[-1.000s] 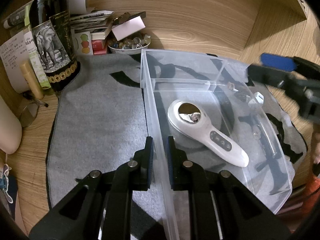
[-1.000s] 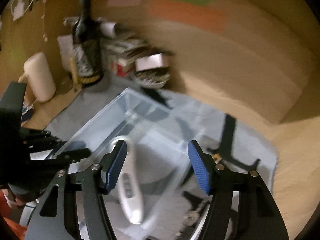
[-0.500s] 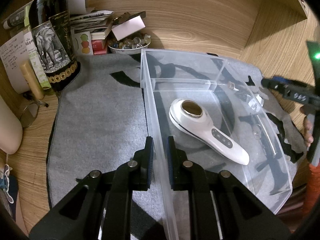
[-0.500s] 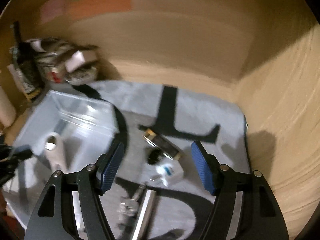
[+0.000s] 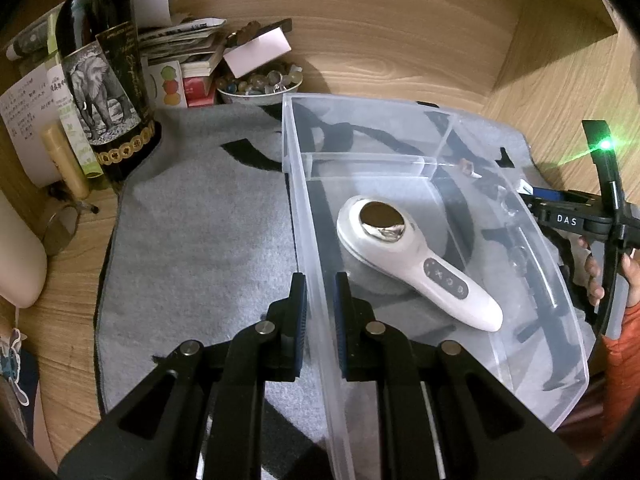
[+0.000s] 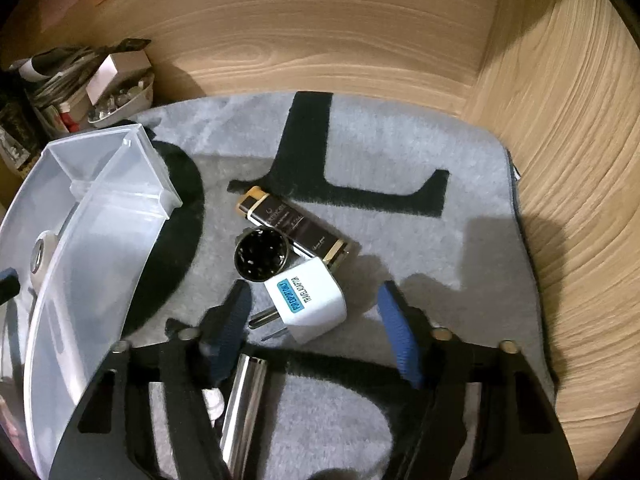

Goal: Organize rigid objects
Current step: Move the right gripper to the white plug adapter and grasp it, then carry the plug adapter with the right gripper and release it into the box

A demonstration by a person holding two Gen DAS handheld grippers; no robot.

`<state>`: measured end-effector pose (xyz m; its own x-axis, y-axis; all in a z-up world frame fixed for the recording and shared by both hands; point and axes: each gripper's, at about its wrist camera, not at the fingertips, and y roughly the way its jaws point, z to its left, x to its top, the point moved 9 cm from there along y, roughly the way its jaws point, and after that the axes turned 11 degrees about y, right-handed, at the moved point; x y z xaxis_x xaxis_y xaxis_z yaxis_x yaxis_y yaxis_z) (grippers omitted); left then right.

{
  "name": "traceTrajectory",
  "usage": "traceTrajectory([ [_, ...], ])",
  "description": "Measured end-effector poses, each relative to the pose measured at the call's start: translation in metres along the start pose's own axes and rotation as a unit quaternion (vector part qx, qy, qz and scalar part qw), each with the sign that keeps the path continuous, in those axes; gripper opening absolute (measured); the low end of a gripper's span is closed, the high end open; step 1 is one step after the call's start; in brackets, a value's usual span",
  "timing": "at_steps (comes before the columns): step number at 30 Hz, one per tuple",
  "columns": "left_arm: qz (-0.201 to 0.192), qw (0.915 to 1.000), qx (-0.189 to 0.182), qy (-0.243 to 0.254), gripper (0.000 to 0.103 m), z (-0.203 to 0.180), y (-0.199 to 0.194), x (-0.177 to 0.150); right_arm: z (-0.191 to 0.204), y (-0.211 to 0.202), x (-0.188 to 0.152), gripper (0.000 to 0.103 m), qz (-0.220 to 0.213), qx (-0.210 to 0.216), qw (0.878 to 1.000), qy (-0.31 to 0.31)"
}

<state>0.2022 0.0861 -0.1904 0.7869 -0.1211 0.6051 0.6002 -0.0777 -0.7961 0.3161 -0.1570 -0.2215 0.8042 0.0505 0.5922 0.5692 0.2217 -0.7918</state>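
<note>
1. Two grippers at work on the grey mat [image 6: 400, 152].
2. Left gripper [image 5: 320, 296] clamped on the near-left wall of the clear bin [image 5: 308, 216].
3. White handheld device [image 5: 408, 264] lying inside the bin's larger compartment.
4. Right gripper [image 6: 316, 320] spread wide around the white travel adapter [image 6: 308, 296], beside the bin's right wall.
5. Black round tin [image 6: 261, 255] and dark slim box [image 6: 296, 232] touching the adapter.

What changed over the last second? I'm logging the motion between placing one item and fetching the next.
The right gripper swung away from above the clear bin, rightward, and now hangs open over the white travel adapter on the grey mat. It has gripped nothing. The left gripper stayed clamped on the bin's wall, and the white handheld device stayed inside the bin.
</note>
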Motion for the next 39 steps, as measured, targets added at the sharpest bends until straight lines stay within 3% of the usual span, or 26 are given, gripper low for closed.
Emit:
traceTrajectory([
  [2,0.000,1.0000,0.001,-0.001,0.013,0.000,0.000,0.000,0.001,0.001,-0.001,0.039,0.004,0.008,1.000,-0.002],
  [5,0.001,1.0000,0.001,-0.001,0.013,0.000,0.000,0.000,0.001,0.000,0.000,0.039,-0.002,0.010,1.000,-0.005],
  [10,0.000,1.0000,0.000,-0.001,0.013,0.000,0.000,0.000,0.005,-0.010,0.001,0.026,-0.014,0.010,1.000,-0.016],
  [20,0.000,1.0000,0.000,-0.001,0.013,-0.001,0.000,0.000,0.028,-0.047,0.012,0.026,-0.055,0.024,0.997,-0.046],
  [30,-0.001,1.0000,-0.001,-0.002,0.013,-0.001,-0.001,0.000,0.078,-0.097,0.033,0.026,-0.120,0.070,0.986,-0.088],
  [39,-0.006,1.0000,-0.001,0.001,0.013,-0.001,-0.003,0.003,0.131,-0.102,0.030,0.026,-0.126,0.106,0.976,-0.139],
])
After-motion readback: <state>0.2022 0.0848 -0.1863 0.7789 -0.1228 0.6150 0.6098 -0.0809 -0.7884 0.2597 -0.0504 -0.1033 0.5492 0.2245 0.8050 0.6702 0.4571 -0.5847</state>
